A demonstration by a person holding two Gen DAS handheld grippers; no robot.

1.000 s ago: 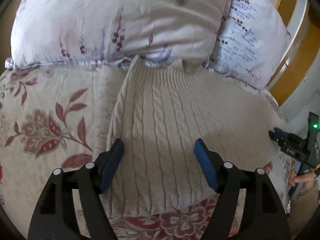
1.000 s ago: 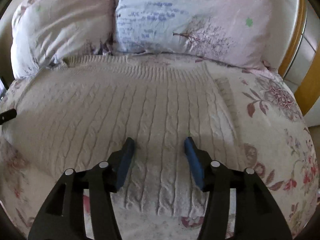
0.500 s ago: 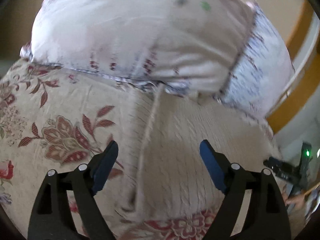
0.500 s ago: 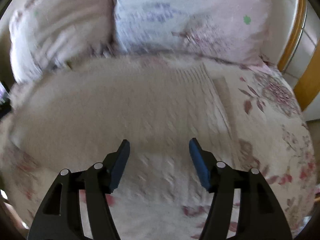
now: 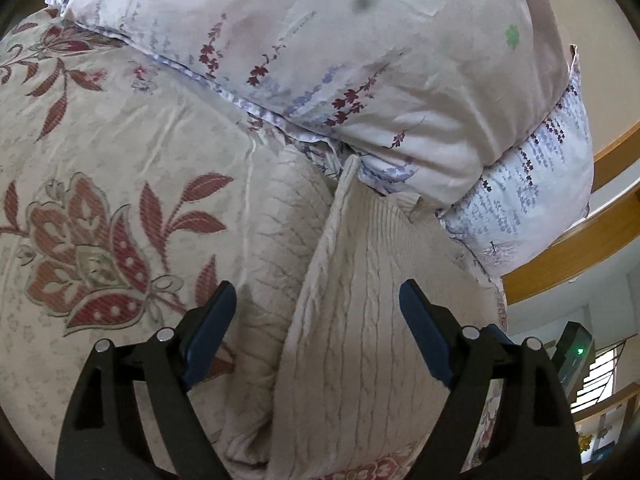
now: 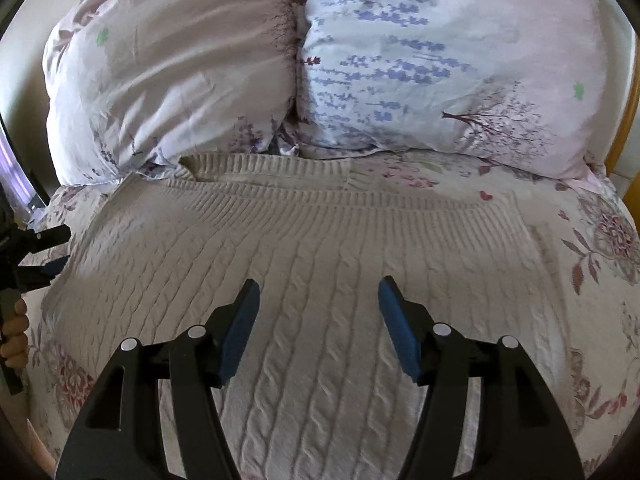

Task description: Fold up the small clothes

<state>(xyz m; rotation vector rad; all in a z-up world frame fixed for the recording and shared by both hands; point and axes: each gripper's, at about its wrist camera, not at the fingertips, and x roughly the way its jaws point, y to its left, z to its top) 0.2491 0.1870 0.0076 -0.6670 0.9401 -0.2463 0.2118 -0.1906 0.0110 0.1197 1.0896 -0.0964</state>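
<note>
A cream cable-knit sweater [image 6: 320, 264] lies flat on the floral bedspread, its ribbed neck toward the pillows. In the left wrist view the sweater [image 5: 360, 340] shows its left side edge, with a sleeve [image 5: 280, 240] lying beside the body. My left gripper [image 5: 318, 300] is open and empty, hovering over that side edge. My right gripper [image 6: 318, 292] is open and empty above the middle of the sweater. The left gripper also shows at the left edge of the right wrist view [image 6: 48, 250], held by a hand.
Two floral pillows [image 6: 180, 68] [image 6: 440, 64] lean at the head of the bed, just behind the sweater's neck. The floral bedspread [image 5: 100, 220] stretches left of the sweater. A wooden bed frame [image 5: 580, 248] runs along the right.
My left gripper has swung left and forward, from over the sweater's body to its left side edge near the sleeve. My right gripper has opened wider and moved slightly forward over the sweater.
</note>
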